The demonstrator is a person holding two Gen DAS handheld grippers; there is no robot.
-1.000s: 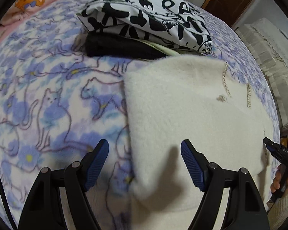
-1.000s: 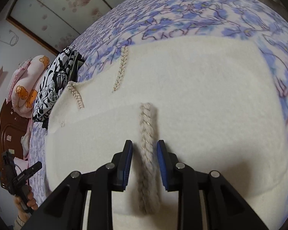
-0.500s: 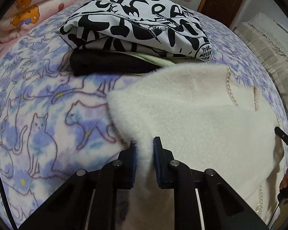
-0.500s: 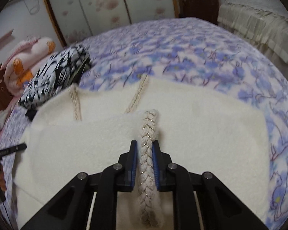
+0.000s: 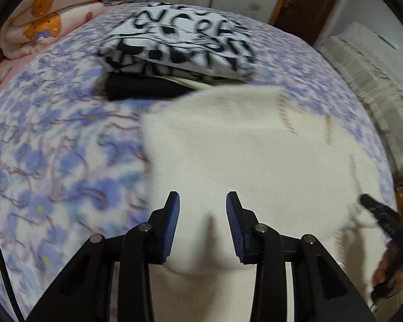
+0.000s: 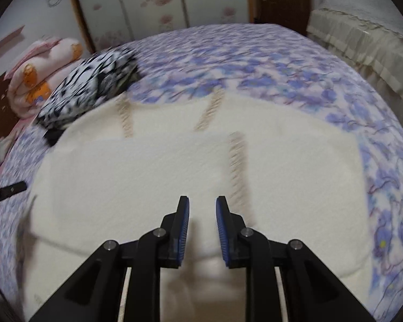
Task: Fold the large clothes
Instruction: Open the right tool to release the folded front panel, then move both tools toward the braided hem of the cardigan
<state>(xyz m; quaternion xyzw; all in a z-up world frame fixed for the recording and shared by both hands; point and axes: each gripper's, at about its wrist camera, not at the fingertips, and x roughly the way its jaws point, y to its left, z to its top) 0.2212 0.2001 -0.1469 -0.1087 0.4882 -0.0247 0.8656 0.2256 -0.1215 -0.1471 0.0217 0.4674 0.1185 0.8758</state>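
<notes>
A large cream fleece garment point(image 5: 244, 145) with braided cords lies folded on the blue floral bedspread point(image 5: 48, 145). It also shows in the right wrist view point(image 6: 158, 166). My left gripper point(image 5: 202, 209) is open and empty, just above the garment's near left part. My right gripper point(image 6: 202, 212) is open and empty above the garment's near edge; a braided cord point(image 6: 237, 166) lies just right of it. The views are blurred by motion.
A stack of folded clothes with a black-and-white printed top point(image 5: 185, 40) lies beyond the garment, touching its far edge. A rolled pink quilt point(image 5: 48, 13) sits at the bed's head. A cream-covered sofa point(image 6: 362, 35) stands to the right of the bed.
Both grippers were shut half a second ago, the left on the garment's edge and the right on the braided cord. Both have opened and let go; the garment lies flat.
</notes>
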